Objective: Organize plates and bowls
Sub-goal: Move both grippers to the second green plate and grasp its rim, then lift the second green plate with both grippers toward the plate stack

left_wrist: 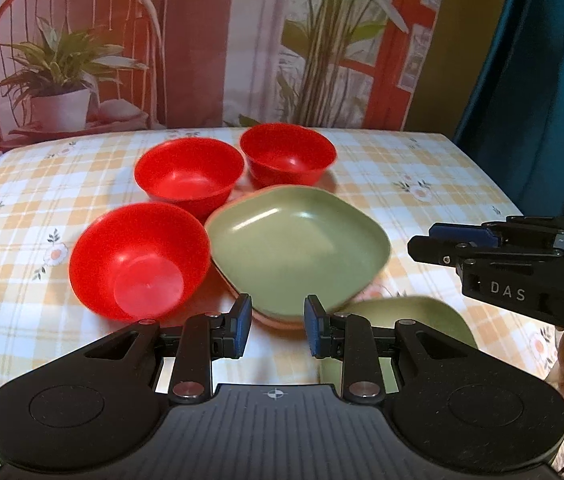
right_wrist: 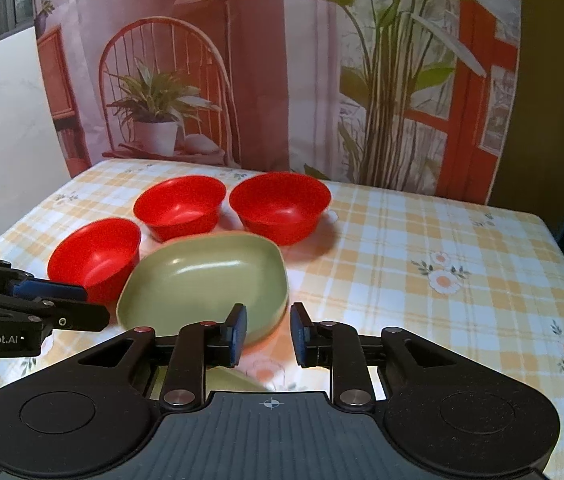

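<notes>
While three red bowls (left_wrist: 138,260) sit at the back left of the table (left_wrist: 422,184), the green plate (left_wrist: 298,248) lies just ahead of the left gripper (left_wrist: 278,326). Both it and the right gripper (right_wrist: 268,334) have fingers apart, holding nothing.

Dim warm indoor light, soft glare on green plate (left_wrist: 298,240), slight motion blur, fisheye bending, dark corners
</notes>
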Motion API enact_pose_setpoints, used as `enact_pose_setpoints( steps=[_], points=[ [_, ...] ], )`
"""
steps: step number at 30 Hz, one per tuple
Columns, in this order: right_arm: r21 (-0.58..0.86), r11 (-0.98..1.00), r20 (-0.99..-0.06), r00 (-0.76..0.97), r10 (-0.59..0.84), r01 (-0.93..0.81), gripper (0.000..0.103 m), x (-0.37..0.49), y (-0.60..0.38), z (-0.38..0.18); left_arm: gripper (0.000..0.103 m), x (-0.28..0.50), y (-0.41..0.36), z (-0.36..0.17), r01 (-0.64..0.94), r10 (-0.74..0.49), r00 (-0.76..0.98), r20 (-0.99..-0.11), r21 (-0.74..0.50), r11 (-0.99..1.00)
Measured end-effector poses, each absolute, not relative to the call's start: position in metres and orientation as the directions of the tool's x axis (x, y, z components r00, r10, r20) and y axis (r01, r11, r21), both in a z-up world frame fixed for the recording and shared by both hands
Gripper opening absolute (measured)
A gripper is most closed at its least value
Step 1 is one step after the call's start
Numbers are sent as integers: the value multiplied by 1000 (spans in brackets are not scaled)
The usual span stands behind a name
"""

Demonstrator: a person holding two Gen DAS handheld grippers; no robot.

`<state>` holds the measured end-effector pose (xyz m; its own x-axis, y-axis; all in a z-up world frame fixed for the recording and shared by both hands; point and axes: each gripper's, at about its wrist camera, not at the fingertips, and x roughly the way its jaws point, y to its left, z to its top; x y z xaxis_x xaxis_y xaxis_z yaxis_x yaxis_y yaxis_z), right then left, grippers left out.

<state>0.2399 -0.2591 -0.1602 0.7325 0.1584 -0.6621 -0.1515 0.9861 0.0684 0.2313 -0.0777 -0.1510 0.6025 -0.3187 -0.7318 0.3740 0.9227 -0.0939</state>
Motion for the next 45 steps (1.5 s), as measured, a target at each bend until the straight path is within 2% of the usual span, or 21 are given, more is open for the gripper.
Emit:
enact_pose_setpoints(
  steps=[20,30,32,36,45],
  points=[
    [106,994,-719,688,96,-28,28,166,-284,-183,30,202,-78,-180,413,-366,511,-777,-151,898],
    [147,988,-755,640,141,-44,28,160,-276,-198,30,198,-81,-189,428,-388,482,-786,-176,887],
    [154,987,-762,630,148,-46,29,160,-274,-201,28,198,-80,-192,428,-393,478,-786,-183,885],
    [173,984,-767,622,158,-38,28,158,-274,-205,18,199,-81,-196,428,-397,464,-792,-192,883],
    [192,981,-769,617,168,-28,25,157,-275,-210,13,197,-83,-206,428,-393,457,-798,-189,884]
  ],
)
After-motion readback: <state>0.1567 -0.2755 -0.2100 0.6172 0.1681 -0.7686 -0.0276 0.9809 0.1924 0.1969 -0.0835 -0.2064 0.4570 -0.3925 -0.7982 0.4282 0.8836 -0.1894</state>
